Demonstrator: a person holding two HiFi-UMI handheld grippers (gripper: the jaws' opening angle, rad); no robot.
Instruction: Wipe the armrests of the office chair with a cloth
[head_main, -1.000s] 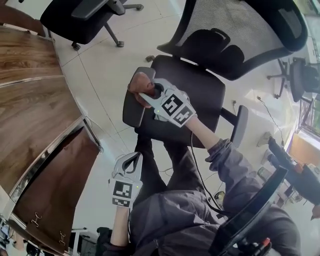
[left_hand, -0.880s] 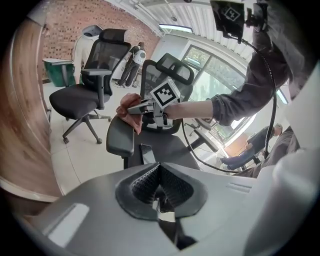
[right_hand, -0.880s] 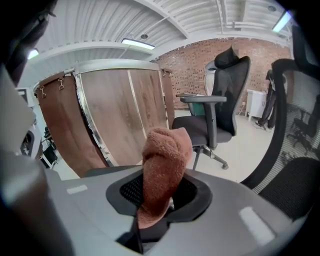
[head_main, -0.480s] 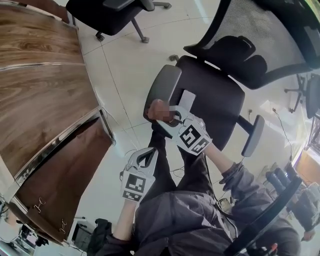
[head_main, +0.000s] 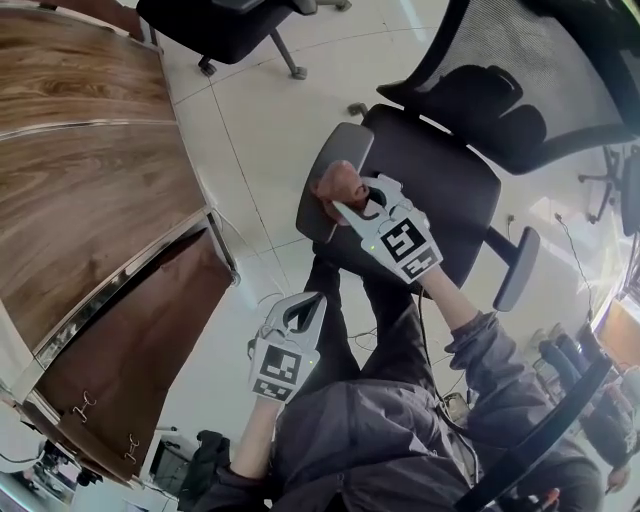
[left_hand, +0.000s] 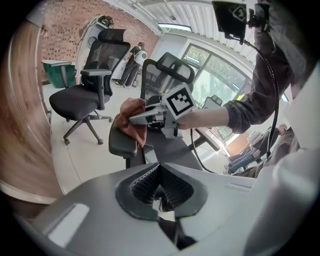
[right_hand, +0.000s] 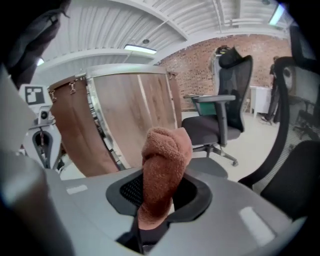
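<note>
Right tool (head_main: 350, 196) clamped on rust-brown cloth (head_main: 336, 180) — wad bulges past jaws, so soft pile meets pad, not plastic. Cloth looks pressed on top of near armrest (head_main: 312, 215) of office chair (head_main: 440, 185), counter side, about mid-length of pad. Left tool (head_main: 303, 310) hangs low by person's lap, jaws together, nothing between — idle, kept clear of wiping stroke. Far armrest (head_main: 516, 268) well apart from both tools; likely next.
</note>
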